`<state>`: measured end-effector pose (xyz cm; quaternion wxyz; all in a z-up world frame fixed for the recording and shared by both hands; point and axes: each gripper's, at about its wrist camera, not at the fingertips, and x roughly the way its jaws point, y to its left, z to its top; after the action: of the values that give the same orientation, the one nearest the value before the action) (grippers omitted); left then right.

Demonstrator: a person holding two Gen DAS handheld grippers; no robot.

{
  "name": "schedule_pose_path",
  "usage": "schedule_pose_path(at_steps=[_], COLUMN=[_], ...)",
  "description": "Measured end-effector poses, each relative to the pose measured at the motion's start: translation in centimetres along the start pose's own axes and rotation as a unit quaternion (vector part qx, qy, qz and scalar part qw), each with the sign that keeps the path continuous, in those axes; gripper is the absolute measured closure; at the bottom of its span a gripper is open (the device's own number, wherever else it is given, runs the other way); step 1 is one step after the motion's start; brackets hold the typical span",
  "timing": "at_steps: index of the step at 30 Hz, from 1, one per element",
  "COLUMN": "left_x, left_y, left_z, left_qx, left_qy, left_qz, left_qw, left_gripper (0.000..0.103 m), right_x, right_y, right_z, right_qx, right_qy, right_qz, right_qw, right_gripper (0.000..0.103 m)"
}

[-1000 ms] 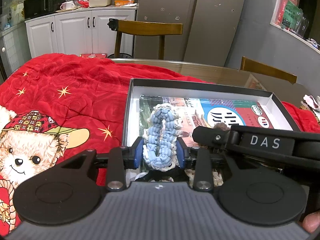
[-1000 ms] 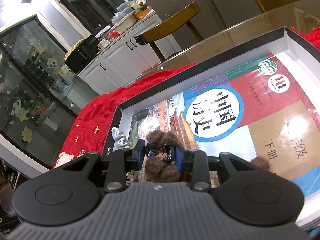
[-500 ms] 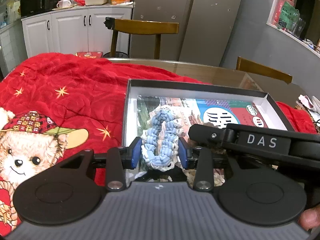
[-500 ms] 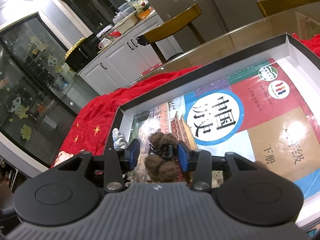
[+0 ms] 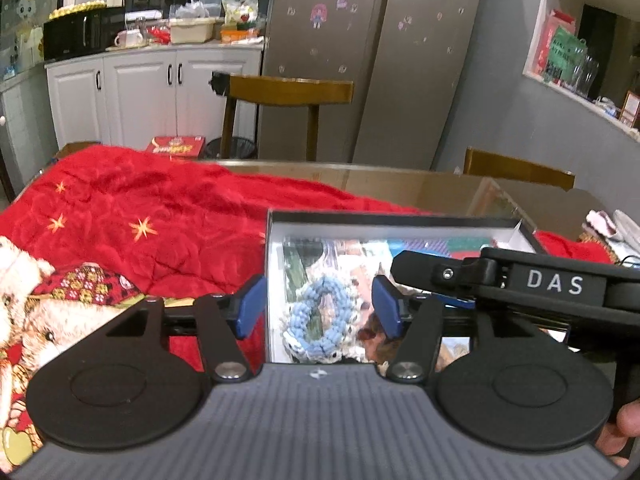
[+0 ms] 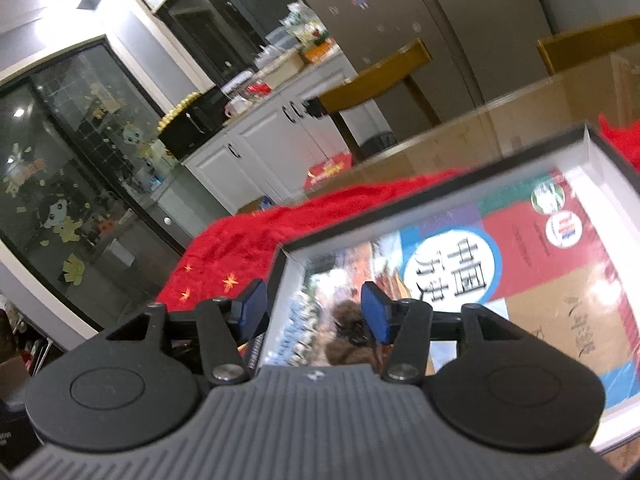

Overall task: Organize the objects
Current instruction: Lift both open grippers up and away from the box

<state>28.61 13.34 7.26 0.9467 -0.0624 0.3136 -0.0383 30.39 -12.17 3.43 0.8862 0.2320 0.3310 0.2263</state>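
A shallow black box with white walls (image 5: 276,264) (image 6: 440,184) lies on the red blanket, a colourful textbook (image 6: 520,248) flat inside it. A blue and white knitted scrunchie (image 5: 320,316) (image 6: 296,332) rests in the box's near left corner. Beside it lies a brown fluffy hair tie (image 6: 348,344) (image 5: 372,336). My left gripper (image 5: 318,306) hangs above the scrunchie; its jaws are opening and the pads stand clear of it. My right gripper (image 6: 314,310) hangs above the brown hair tie, jaws likewise opening, pads off it. The right gripper's black body crosses the left wrist view.
A red blanket (image 5: 160,216) with a bear print covers the table's left part. Bare glass tabletop (image 5: 400,180) lies behind the box. Wooden chairs (image 5: 288,92) stand at the far edge, with white cabinets and a fridge beyond. A hand (image 5: 624,432) shows at lower right.
Both grippers let go: the left opened off the blue scrunchie, the right off the brown hair tie. Both then rose and drew back from the box, leaving the items lying inside.
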Motion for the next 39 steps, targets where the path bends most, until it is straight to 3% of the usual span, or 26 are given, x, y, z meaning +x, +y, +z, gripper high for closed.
schedule_pose_path(at_steps=[9, 13, 20, 25, 32, 39], left_x=[-5.8, -9.5, -15.5, -19.5, -23.5, -24.2], left_y=[0.8, 0.5, -2.1, -5.0, -9.5, -11.6], left_z=[2.2, 3.0, 2.6, 1.5, -1.5, -3.5], left_qx=[-0.031, -0.022, 0.012, 0.024, 0.066, 0.076], left_qy=[-0.051, -0.086, -0.138, -0.176, -0.211, -0.213], left_qz=[-0.012, -0.013, -0.038, -0.051, -0.068, -0.048], left_qw=[0.9982, 0.9959, 0.9896, 0.9827, 0.973, 0.9729], left_gripper=[0.03, 0.028, 0.026, 0.026, 0.026, 0.025], right_x=[-6.6, -11.1, -17.9, -21.7, -24.7, -25.2], right_y=[3.8, 5.0, 5.5, 5.0, 3.7, 1.7], right_z=[2.0, 2.5, 2.1, 0.5, -0.8, -1.2], right_qx=[-0.071, -0.09, -0.11, -0.129, -0.15, -0.138], right_qy=[-0.071, -0.121, -0.183, -0.21, -0.225, -0.236], right_qz=[0.038, 0.049, 0.03, 0.018, 0.0, -0.004], right_qw=[0.994, 0.987, 0.976, 0.969, 0.963, 0.962], right_gripper=[0.023, 0.017, 0.007, 0.001, 0.0, 0.0])
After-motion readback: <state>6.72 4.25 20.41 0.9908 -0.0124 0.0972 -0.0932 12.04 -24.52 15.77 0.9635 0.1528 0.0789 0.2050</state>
